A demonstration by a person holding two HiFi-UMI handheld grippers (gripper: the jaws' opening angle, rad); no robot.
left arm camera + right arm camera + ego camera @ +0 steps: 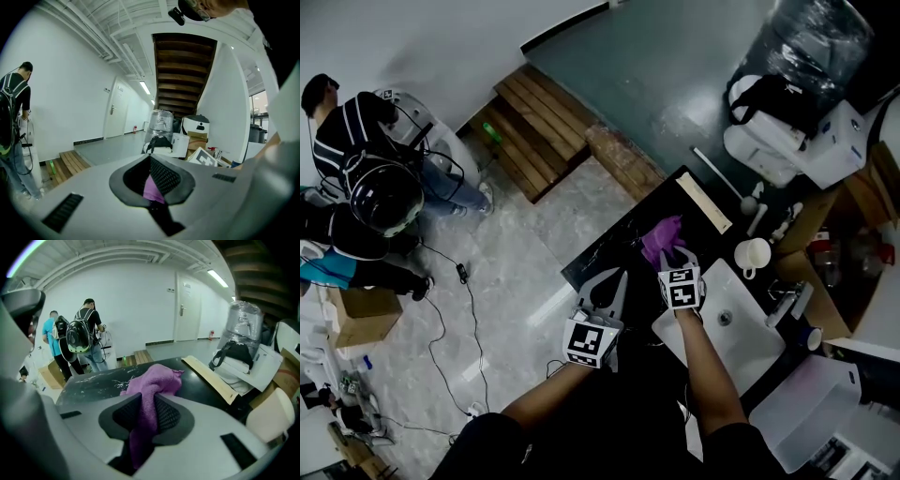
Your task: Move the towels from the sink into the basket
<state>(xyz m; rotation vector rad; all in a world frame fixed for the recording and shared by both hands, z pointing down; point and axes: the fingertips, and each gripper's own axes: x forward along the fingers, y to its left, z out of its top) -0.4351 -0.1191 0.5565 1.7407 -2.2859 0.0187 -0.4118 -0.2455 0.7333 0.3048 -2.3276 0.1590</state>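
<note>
On the black worktop [605, 246] beside the sink [752, 311], the purple towel [661, 236] lies bunched, clear of the basin. The right tongs [674, 257] are clamped on its near fold, with cloth pressed between both pads. The left tongs [612, 281] are drawn together, and a purple sliver [152, 188] shows between their pads. I judge it pinched, though its source is unclear. The visible part of the sink holds no towel. No basket can be identified in any view. Assessment: this towel is out of the sink. Carriage to the basket and release are outstanding.
</note>
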